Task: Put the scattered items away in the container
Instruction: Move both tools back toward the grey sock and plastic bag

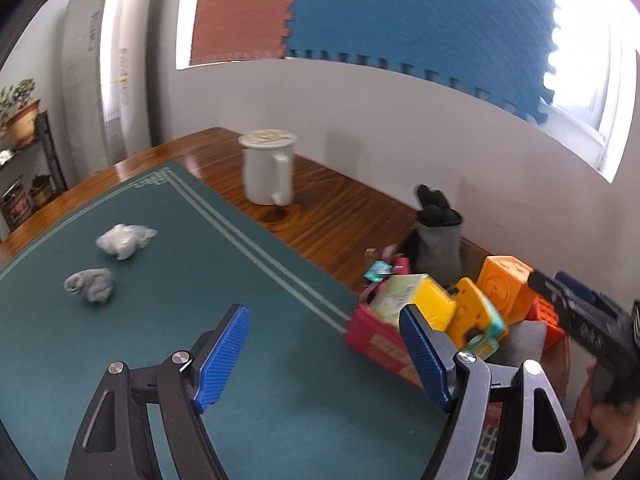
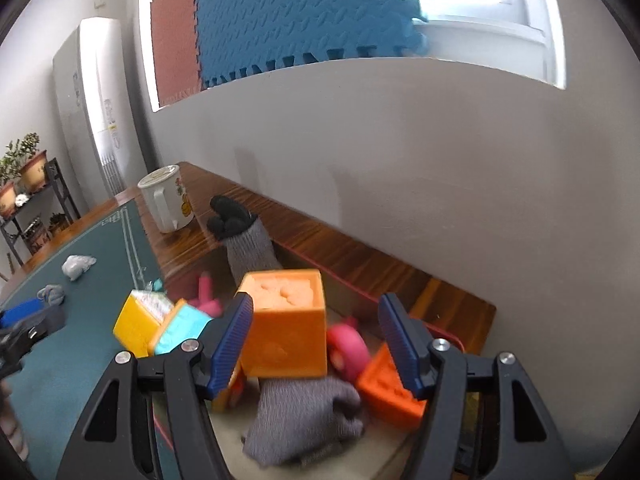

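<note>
A red box (image 1: 374, 342) at the mat's right edge holds a yellow toy (image 1: 436, 304), an orange cube (image 1: 504, 284) and a grey-and-black glove (image 1: 438, 232). On the green mat lie a white crumpled wad (image 1: 126, 240) and a balled grey sock (image 1: 90, 284). My left gripper (image 1: 324, 344) hangs open over the mat, left of the box, with nothing between its fingers. My right gripper (image 2: 316, 340) stands open above the box (image 2: 448, 334), over the orange cube (image 2: 288, 320) and a grey sock (image 2: 304, 416). Its right pad is clear of the cube.
A white mug (image 1: 270, 172) stands on the wooden table (image 1: 340, 224) behind the mat, near the wall. A pink toy (image 2: 348, 348) and an orange brick (image 2: 388, 388) also lie in the box. A hand (image 1: 600, 420) holds the right gripper at the frame's right edge.
</note>
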